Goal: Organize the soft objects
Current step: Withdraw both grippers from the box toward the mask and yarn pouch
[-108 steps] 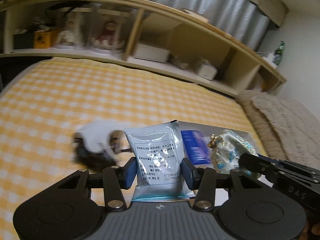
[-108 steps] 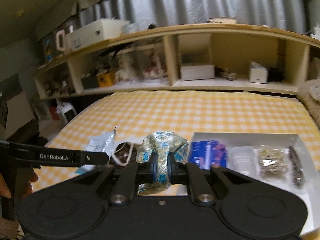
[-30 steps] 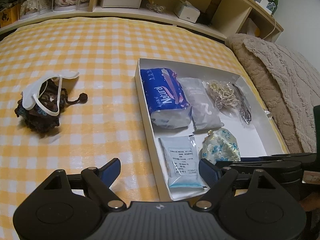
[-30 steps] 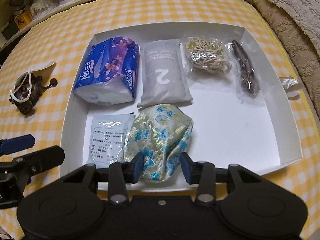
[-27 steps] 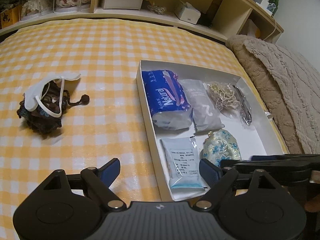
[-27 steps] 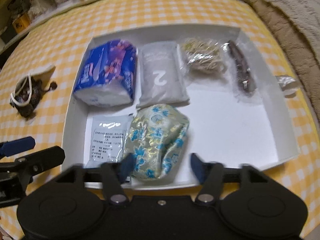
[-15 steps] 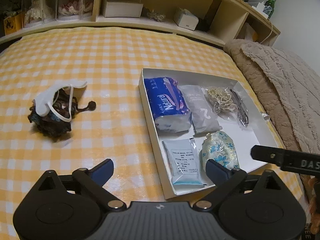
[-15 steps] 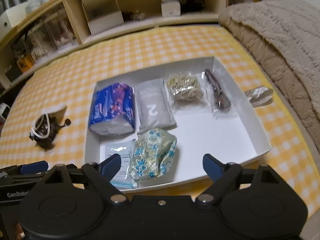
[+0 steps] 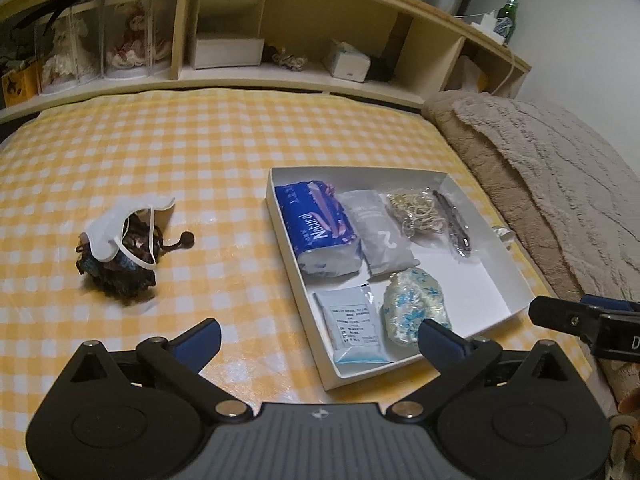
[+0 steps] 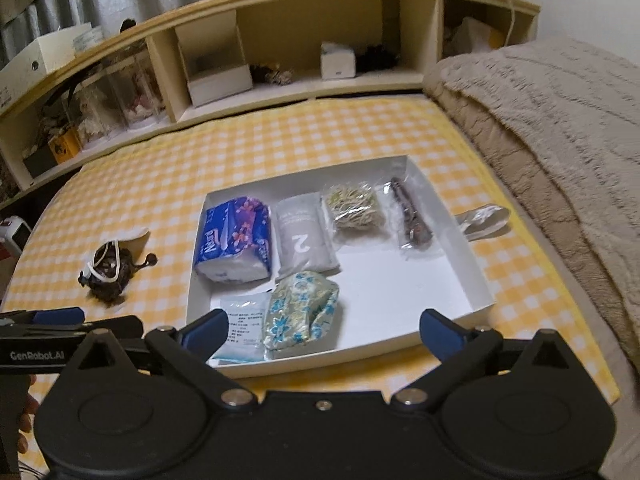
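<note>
I have both claws spread wide and holding nothing. My left claw (image 9: 318, 338) hangs low over the yellow checked bed cover (image 9: 200, 152), with its right finger above the near end of the white tray (image 9: 276, 208). My right claw (image 10: 324, 330) hovers over the near rim of the same tray (image 10: 456, 216).

Nearest me in the tray, the flat white sachet (image 9: 354, 328) with printed text lies in the near left corner, its long axis running away from me along the tray's left wall. Just beside it on the right sits the blue floral fabric pouch (image 10: 300, 310), a rounded lump leaning on the sachet's edge.

Behind those, a row runs across the far half of the tray. The blue "Natural" tissue pack (image 10: 234, 238) lies at the left, long axis near to far. Touching its right side is the grey packet marked "2" (image 10: 304, 238), laid parallel. Next come a clear bag of pale rubber bands (image 10: 354, 206) and a slim clear bag with a dark item (image 10: 412, 216), its long axis also pointing away from me.

Outside the tray, well apart on the left, a dark drawstring pouch (image 9: 124, 264) lies on the cover with a white face mask (image 9: 116, 228) draped over it. A beige blanket (image 9: 552, 184) sits to the right, and a wooden shelf (image 9: 280, 20) stands beyond.
</note>
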Demonstrator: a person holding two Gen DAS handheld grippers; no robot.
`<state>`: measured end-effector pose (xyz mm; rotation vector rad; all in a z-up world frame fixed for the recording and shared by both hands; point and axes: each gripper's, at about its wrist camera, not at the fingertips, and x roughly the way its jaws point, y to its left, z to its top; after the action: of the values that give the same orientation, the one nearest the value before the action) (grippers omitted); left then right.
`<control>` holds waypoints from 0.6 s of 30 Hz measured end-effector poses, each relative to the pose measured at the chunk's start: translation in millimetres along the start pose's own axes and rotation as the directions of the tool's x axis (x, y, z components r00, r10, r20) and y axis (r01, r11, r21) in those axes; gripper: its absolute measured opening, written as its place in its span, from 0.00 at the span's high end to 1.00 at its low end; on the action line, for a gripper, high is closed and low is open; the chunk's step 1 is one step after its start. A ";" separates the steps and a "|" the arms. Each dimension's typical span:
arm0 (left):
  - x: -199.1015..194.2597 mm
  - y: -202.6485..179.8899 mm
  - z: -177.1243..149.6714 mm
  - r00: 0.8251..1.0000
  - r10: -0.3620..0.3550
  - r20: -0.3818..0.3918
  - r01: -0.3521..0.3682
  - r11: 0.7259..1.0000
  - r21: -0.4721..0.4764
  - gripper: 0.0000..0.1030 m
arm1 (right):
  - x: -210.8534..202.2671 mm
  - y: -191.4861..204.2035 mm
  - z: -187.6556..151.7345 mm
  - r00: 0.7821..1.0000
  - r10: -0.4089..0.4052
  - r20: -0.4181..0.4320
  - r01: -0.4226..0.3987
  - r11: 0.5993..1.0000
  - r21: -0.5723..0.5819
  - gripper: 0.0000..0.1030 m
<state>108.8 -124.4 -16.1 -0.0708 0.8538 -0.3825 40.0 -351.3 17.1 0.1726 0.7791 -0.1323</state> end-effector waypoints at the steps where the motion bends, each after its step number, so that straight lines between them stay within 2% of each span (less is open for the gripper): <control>1: -2.4 -0.3 -0.5 1.000 -0.003 0.004 0.003 1.000 0.003 0.00 | -4.2 -1.0 -1.6 1.000 -0.003 0.010 0.003 1.000 0.000 0.00; 7: -19.0 -0.8 -2.7 0.999 -0.028 0.025 0.027 0.999 0.028 0.00 | -23.0 -1.7 -8.3 0.998 -0.006 0.060 0.007 1.000 -0.010 0.00; 18: -46.2 8.0 -5.2 0.996 -0.023 0.085 0.019 0.999 0.048 0.00 | -46.9 7.8 -21.0 0.990 0.017 0.141 -0.013 1.000 -0.027 0.00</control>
<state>79.9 -100.0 12.0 -0.0522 0.7592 -0.4160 -6.0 -336.9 36.4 0.1432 0.6378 -0.1186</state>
